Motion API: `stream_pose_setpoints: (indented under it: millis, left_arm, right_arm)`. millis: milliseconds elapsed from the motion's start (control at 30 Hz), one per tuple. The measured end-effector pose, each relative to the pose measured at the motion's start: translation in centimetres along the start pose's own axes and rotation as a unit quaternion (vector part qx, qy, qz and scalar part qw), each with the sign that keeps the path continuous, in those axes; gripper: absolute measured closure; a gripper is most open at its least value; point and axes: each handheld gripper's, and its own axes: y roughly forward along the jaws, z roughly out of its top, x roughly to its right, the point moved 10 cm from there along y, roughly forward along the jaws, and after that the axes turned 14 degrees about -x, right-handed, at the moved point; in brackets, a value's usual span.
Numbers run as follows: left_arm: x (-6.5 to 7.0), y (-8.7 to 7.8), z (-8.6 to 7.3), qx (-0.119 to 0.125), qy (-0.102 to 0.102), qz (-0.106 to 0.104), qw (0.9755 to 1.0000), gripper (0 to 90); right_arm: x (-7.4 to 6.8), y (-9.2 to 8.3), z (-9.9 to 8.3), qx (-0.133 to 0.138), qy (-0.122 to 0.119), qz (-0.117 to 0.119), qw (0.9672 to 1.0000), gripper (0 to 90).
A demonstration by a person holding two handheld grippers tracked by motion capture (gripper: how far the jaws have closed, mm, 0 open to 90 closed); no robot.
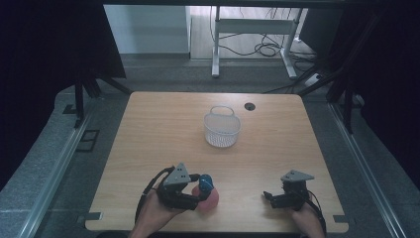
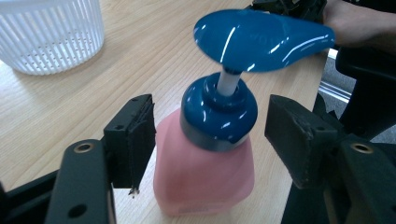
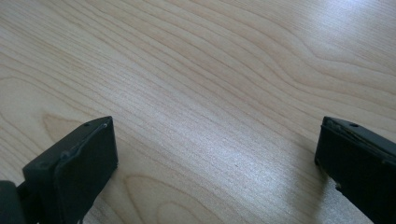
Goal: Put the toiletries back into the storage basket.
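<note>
A pink soap bottle with a blue pump head stands upright near the table's front edge, left of centre. My left gripper reaches around it from the left. In the left gripper view the bottle sits between the two black jaws; the left pad lies close against its side and the right pad stands a little off the blue collar. My right gripper rests low at the front right, its jaws wide apart over bare wood.
A white slotted basket with a thin handle stands past the table's middle; its wall is at the upper left in the left gripper view. A dark cable hole is behind it. The wooden table is ringed by grey floor.
</note>
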Motion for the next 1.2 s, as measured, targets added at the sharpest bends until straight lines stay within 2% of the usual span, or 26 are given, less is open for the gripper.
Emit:
stream_pose_setpoints:
  millis: [367, 667, 700, 900, 1200]
  left_arm:
    - [0.2, 0.9, 0.5, -0.011, 0.01, 0.001, 0.9999, 43.8]
    - [0.2, 0.9, 0.6, -0.019, 0.021, 0.021, 0.9994, 51.6]
    - [0.2, 0.8, 0.7, -0.023, 0.023, 0.029, 0.999, 52.1]
    - [-0.1, 0.8, 0.9, -0.025, 0.014, 0.029, 0.9992, 52.7]
    - [-0.7, 0.6, 1.6, -0.026, 0.016, 0.049, 0.9983, 52.8]
  right_arm:
    - [0.0, 0.0, 0.0, 0.0, 0.0, 0.0, 1.0, 0.0]
    - [0.0, 0.0, 0.0, 0.0, 0.0, 0.001, 1.0, 0.0]
    - [0.0, 0.0, 0.0, 0.0, 0.0, 0.001, 1.0, 0.0]
    - [0.0, 0.0, 0.0, 0.0, 0.0, 0.001, 1.0, 0.0]
    - [0.0, 0.0, 0.1, 0.0, 0.0, 0.001, 1.0, 0.0]
